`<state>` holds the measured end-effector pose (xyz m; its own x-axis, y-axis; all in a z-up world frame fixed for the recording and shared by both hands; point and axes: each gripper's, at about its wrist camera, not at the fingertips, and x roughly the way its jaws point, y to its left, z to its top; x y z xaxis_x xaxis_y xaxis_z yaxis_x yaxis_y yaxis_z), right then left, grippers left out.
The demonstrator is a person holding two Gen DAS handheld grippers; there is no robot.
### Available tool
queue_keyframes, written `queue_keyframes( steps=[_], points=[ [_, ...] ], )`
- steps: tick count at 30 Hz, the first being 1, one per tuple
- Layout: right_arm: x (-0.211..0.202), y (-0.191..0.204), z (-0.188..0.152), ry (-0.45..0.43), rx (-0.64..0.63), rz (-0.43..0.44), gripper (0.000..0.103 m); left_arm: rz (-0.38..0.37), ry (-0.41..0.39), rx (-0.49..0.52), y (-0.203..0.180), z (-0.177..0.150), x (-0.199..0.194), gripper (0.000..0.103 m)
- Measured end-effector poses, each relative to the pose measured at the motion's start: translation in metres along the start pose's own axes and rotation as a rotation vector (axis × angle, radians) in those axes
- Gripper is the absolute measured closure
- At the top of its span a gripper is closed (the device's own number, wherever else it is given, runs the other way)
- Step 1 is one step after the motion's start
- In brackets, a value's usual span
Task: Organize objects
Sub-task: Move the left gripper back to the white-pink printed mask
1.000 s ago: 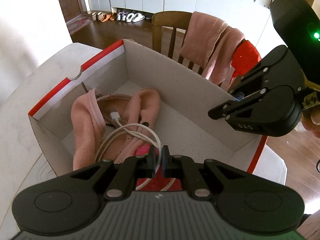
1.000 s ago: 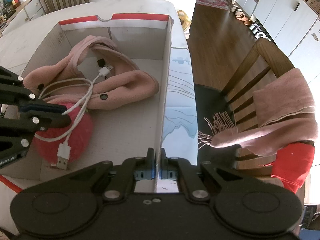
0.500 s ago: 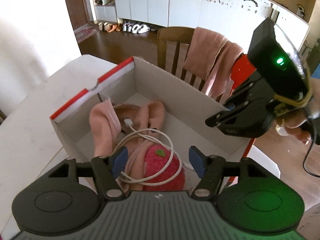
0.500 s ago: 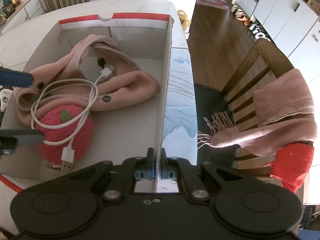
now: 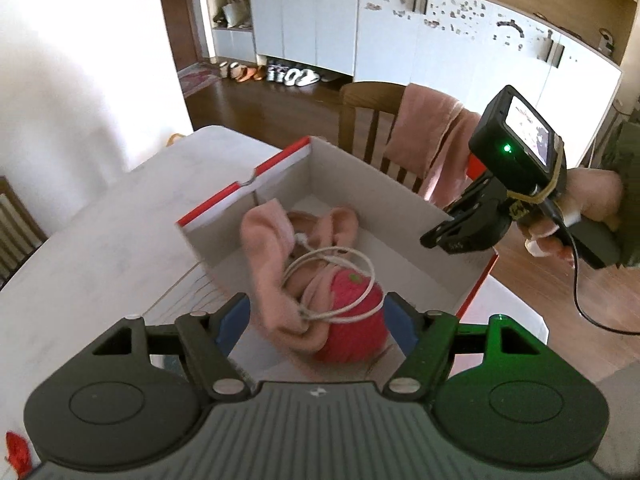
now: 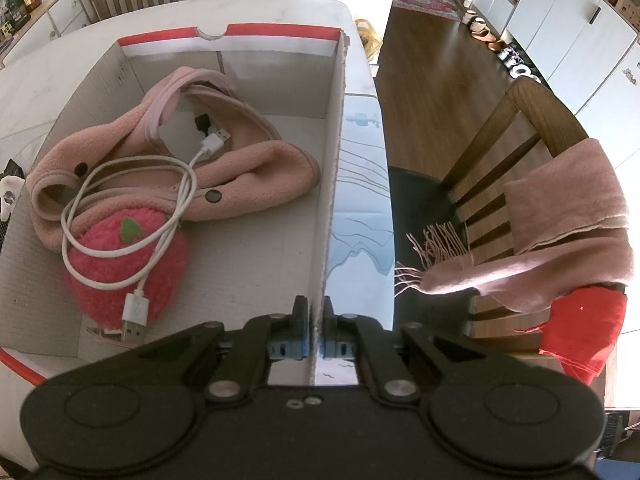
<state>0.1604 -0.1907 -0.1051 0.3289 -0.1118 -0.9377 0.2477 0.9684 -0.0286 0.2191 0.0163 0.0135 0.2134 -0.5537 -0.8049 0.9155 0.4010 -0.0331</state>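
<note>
Cable [image 6: 132, 216], the white USB one, lay coiled inside the cardboard box [image 6: 336, 152], draped over the red plush strawberry [image 6: 124, 264] and the pink fleece garment [image 6: 248, 176]. A second before, the left claw [image 5: 316, 316] was clenched on this cable low in the box; its jaws had just been opening, and now they stood wide apart with nothing between them, while the claw looked at the box from higher and further back. I judged from this that the cable was delivered and this step of organizing was finished. The right claw [image 6: 315, 344] had not changed: it was clenched on the box's side wall, with 1 pad on each side of the cardboard, so it was steadying the box on the white bench [image 5: 120, 240]. The box held 3 things, all gathered at 1 end, and the rest of its floor was bare. A wooden chair [image 6: 516, 152] with pink scarves [image 6: 560, 220] stood just beside the bench.
</note>
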Motion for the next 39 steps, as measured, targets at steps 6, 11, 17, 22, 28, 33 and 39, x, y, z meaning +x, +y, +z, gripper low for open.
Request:
queue_keyframes(
  steps=[6, 11, 17, 22, 28, 33, 39],
  points=[
    [0.000, 0.000, 0.000, 0.002, -0.002, 0.000, 0.099, 0.056, 0.016, -0.035, 0.027, -0.025, -0.025, 0.019],
    [0.000, 0.000, 0.000, 0.003, -0.005, -0.002, 0.099, 0.103, 0.049, -0.103, 0.056, -0.052, -0.038, 0.019],
    [0.000, 0.000, 0.000, 0.007, -0.010, -0.006, 0.098, 0.177, 0.078, -0.198, 0.094, -0.088, -0.053, 0.016],
    [0.000, 0.001, 0.000, 0.009, -0.006, -0.007, 0.098, 0.226, 0.117, -0.286, 0.124, -0.123, -0.056, 0.014],
    [0.000, 0.002, 0.001, 0.011, -0.004, -0.012, 0.097, 0.294, 0.166, -0.364, 0.149, -0.167, -0.047, 0.004],
    [0.001, 0.003, 0.001, 0.014, -0.002, -0.017, 0.097, 0.304, 0.223, -0.414, 0.162, -0.200, -0.034, 0.004],
    [0.003, 0.003, 0.002, 0.019, -0.001, -0.022, 0.097, 0.307, 0.246, -0.480, 0.168, -0.230, -0.019, 0.004]
  ],
)
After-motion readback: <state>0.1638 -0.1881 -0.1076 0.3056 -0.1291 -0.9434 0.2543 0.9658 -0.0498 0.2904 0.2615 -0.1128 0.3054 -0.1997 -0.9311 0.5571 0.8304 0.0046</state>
